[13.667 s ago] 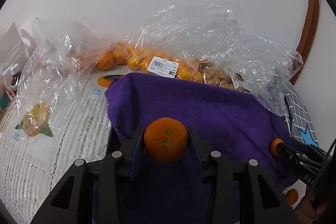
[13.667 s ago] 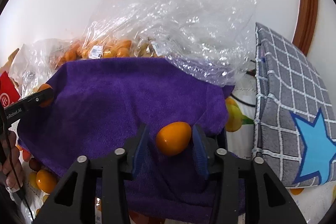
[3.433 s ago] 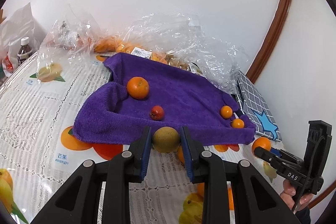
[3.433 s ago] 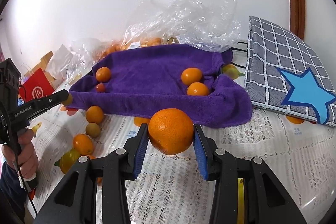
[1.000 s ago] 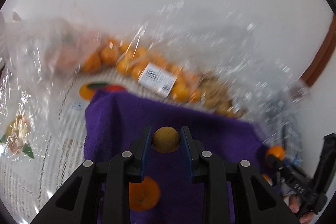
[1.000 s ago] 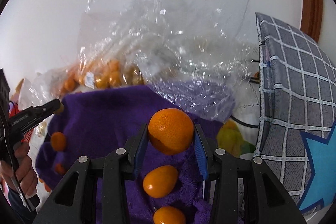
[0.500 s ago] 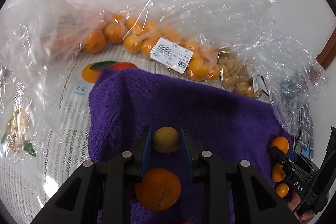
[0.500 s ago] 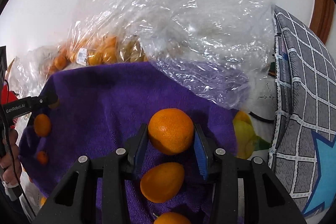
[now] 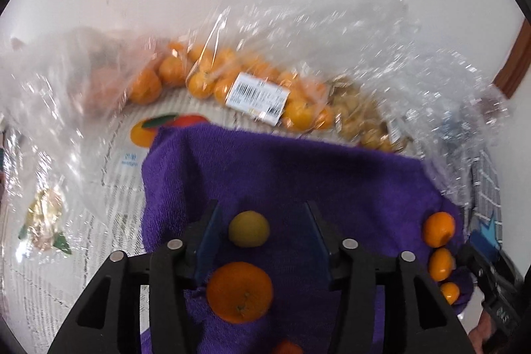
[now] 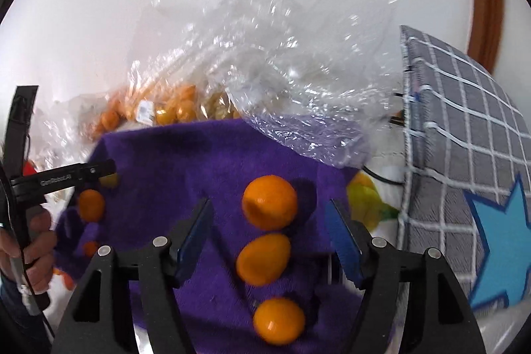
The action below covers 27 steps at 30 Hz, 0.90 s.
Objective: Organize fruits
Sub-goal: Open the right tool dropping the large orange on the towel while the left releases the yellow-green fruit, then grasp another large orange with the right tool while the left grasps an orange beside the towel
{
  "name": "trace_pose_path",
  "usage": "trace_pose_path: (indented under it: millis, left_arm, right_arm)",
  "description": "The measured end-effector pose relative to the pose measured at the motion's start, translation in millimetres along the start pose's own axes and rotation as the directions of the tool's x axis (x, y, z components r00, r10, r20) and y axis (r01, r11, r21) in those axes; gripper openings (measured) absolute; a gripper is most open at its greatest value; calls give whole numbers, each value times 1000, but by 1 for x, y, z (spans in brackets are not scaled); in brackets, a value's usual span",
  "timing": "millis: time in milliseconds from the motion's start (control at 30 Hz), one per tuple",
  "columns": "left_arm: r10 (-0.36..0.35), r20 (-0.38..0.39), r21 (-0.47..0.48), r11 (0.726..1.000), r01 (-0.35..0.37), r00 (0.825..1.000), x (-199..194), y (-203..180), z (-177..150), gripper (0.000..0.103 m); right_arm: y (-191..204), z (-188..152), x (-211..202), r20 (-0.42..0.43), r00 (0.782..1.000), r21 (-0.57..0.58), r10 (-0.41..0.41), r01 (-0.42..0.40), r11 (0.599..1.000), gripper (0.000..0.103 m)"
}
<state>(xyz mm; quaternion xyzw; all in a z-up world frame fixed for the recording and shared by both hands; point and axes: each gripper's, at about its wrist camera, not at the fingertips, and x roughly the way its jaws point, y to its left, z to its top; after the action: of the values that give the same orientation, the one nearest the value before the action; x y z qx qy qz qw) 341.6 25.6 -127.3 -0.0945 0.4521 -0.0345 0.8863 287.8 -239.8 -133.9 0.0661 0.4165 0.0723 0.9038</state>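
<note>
A purple towel lies spread on the table. My left gripper hangs over its near left part, its jaws opening. A small yellow-brown fruit sits on the towel between the pads, touching neither, with a large orange just below it. My right gripper is over the towel's right end, its jaws also opening. An orange rests free on the cloth between its pads. Two oval orange fruits lie nearer in a row.
Clear plastic bags of oranges and brown fruit are heaped behind the towel against the wall. A grey checked cushion with a blue star stands at the right. A hand holds the left gripper. Lace tablecloth shows at the left.
Both grippers were shut on fruit half a second ago. Their jaws have parted, and the yellow-brown fruit and the orange now lie loose on the towel. The right gripper has drawn back slightly.
</note>
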Motion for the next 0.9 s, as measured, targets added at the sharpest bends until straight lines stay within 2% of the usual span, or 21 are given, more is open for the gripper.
trace_pose_path:
  millis: [133, 267, 400, 467, 567, 667, 900]
  left_arm:
    - [-7, 70, 36, 999, 5, 998, -27, -11, 1, 49]
    - [-11, 164, 115, 993, -8, 986, -62, -31, -2, 49]
    - [-45, 211, 122, 992, 19, 977, -95, -30, -28, 49]
    - [-34, 203, 103, 995, 14, 979, -100, -24, -50, 49]
    - [-16, 149, 113, 994, -1, 989, -97, -12, -82, 49]
    - [9, 152, 121, 992, -28, 988, -98, 0, -112, 49]
    - [-67, 128, 60, 996, 60, 989, -99, 34, -174, 49]
  right_arm:
    - [5, -18, -41, 24, 999, -17, 38, -38, 999, 69]
    - [15, -40, -82, 76, 997, -60, 20, -15, 998, 69]
    - [19, -60, -114, 127, 992, -79, 4, 6, 997, 69]
    - [24, -71, -124, 138, 990, -93, 26, -14, 996, 68]
    - [35, -85, -126, 110, 992, -118, 64, -51, 992, 64]
    - [50, -109, -122, 74, 988, -167, 138, -124, 978, 59]
    - [80, -153, -111, -38, 962, -233, 271, -272, 934, 58]
